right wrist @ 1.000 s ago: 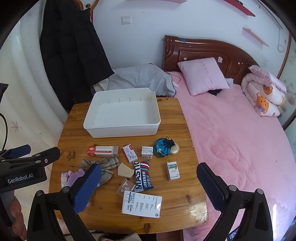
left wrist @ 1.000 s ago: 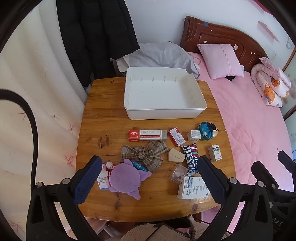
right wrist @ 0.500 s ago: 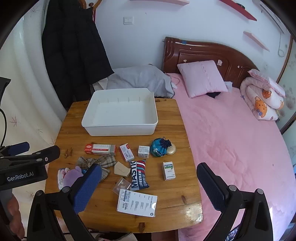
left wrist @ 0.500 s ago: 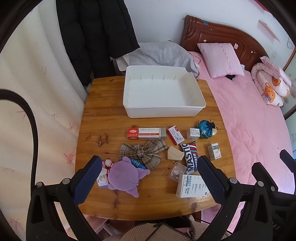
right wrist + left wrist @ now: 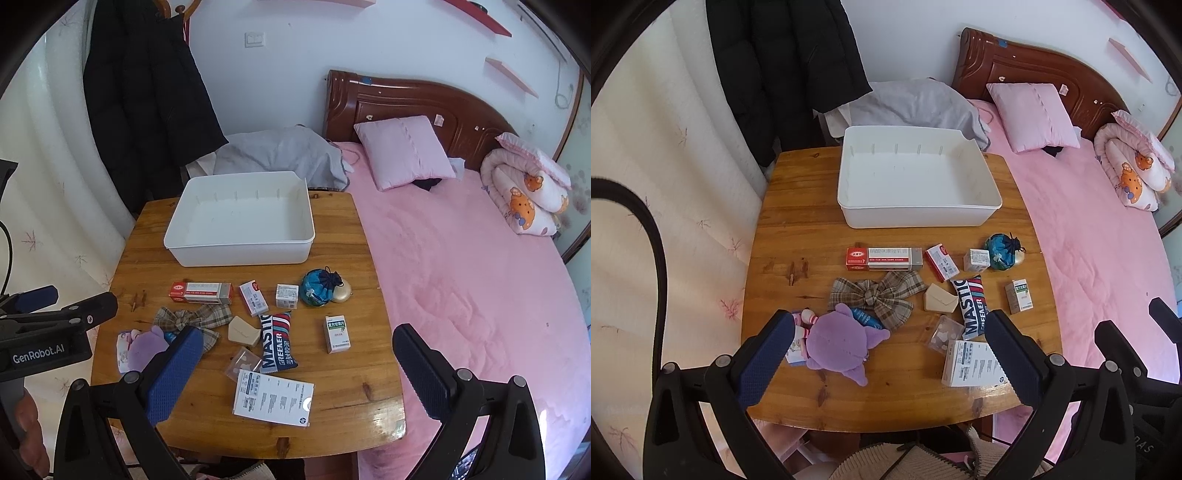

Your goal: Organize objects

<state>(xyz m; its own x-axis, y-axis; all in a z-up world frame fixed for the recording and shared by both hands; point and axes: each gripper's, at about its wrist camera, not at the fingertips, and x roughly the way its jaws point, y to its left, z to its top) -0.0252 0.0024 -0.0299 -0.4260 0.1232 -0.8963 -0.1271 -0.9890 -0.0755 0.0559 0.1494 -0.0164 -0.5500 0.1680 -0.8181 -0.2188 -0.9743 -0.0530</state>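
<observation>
White plastic bin (image 5: 916, 181) sits with nothing in it at the far end of the wooden surface (image 5: 783, 229); the items to sort lie loose in front of it, from the red toothpaste box (image 5: 884, 258) and plaid bow (image 5: 873, 299) to the purple plush (image 5: 836, 341) and white carton (image 5: 971, 363) at the near edge. Left tool (image 5: 886, 354) and right tool (image 5: 297, 369) both hover spread wide, holding nothing. Risks, as judged: crowded neighbours get nudged or pinched together, soft bow or plush slips, and the near-edge carton could be pushed off.

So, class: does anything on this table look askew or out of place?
Yes. The white bin holds nothing, while everything lies loose on the table. The plaid bow sits crooked, overlapping a blue tube beside the purple plush.
</observation>
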